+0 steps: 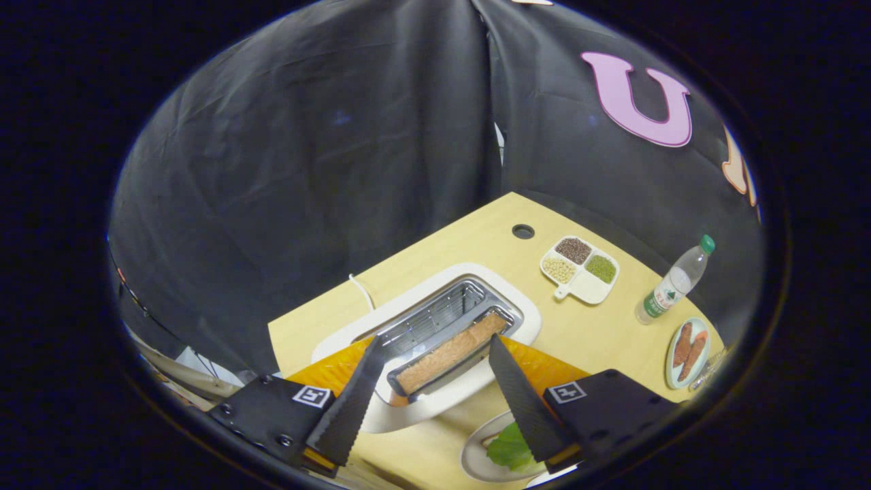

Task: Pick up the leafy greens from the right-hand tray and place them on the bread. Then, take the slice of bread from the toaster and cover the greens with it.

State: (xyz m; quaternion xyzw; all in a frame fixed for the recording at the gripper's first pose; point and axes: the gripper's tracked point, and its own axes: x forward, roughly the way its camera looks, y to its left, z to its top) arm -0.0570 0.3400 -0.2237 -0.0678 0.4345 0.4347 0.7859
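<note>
Fingers of the gripper stand apart at the frame's bottom, holding nothing, over one toaster with one bread slice in its nearer slot. Leafy greens lie on one plate at lower centre. Right of centre, the counter carries one divided dish, one bottle and one small plate.

A staged recording booth, not a real kitchen: black cloth walls surround 1 pale wooden desk holding a toaster and food dishes.
</note>
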